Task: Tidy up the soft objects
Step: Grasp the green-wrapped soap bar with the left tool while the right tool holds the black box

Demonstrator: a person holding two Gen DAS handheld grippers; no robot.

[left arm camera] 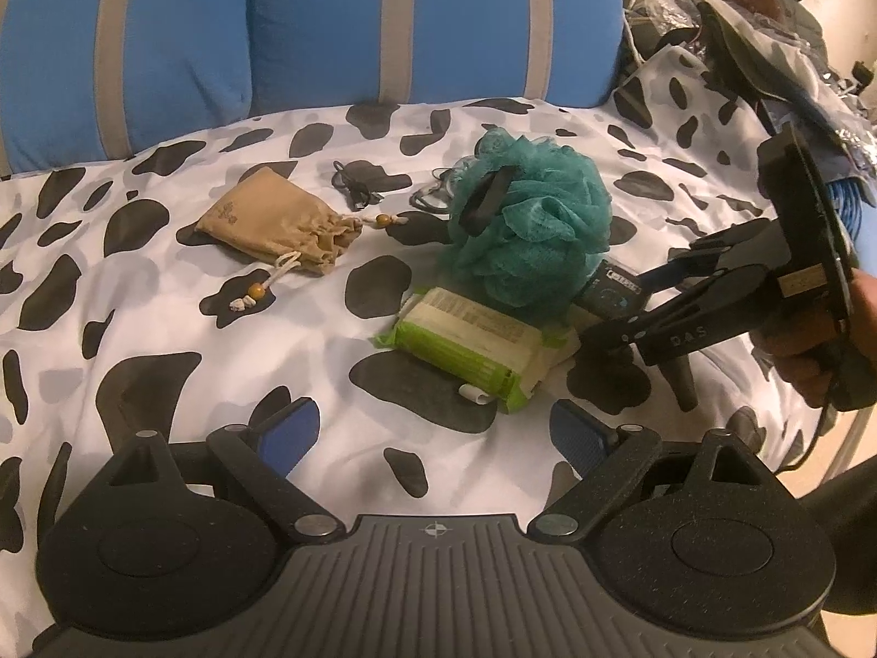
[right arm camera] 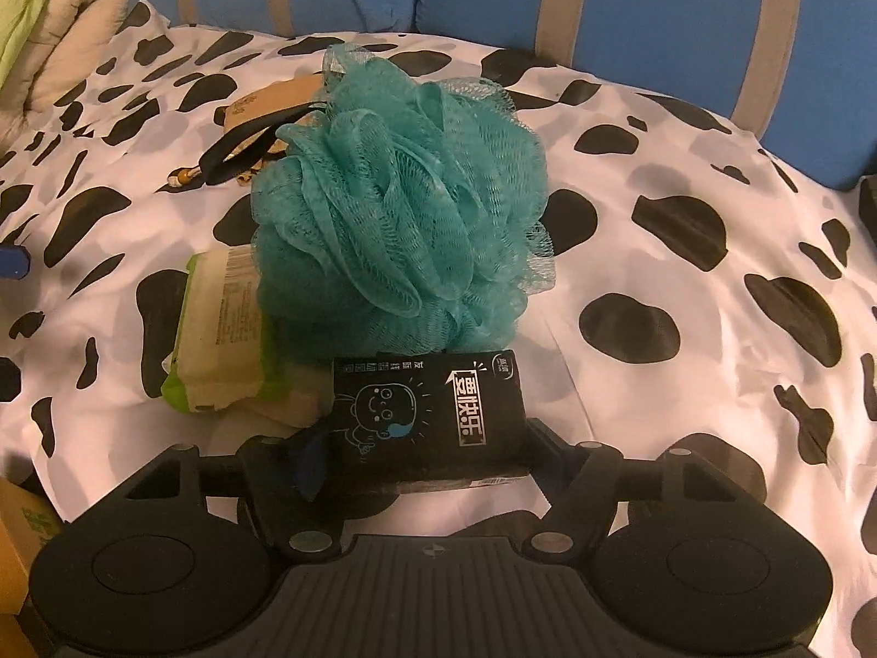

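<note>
Both handheld grippers are matt black plastic. The left gripper [left arm camera: 436, 430] has a ribbed grey central plate marked with a small white crosshair, two round domed housings, silver pivot pins on its linkage arms and blue textured pads [left arm camera: 289, 429]. The right gripper [right arm camera: 425, 458] matches it; from the left wrist view, its side carries raised letters.

Left gripper [left arm camera: 436, 430] is hovering low over the cow-print sheet [left arm camera: 164, 329], blue pads spread wide with only sheet between them. Teal mesh bath pouf [left arm camera: 529, 225] is sitting mid-scene, its black loop on top. Green wet-wipe pack [left arm camera: 477, 348] is lying just near of the pouf, touching it. Tan drawstring pouch [left arm camera: 274, 227] is lying well left. Right gripper [left arm camera: 614, 301] is reaching in from the right, fingers at a black packet [left arm camera: 616, 288] against the pouf. Blue striped cushions [left arm camera: 307, 22] are lining the far edge.
</note>
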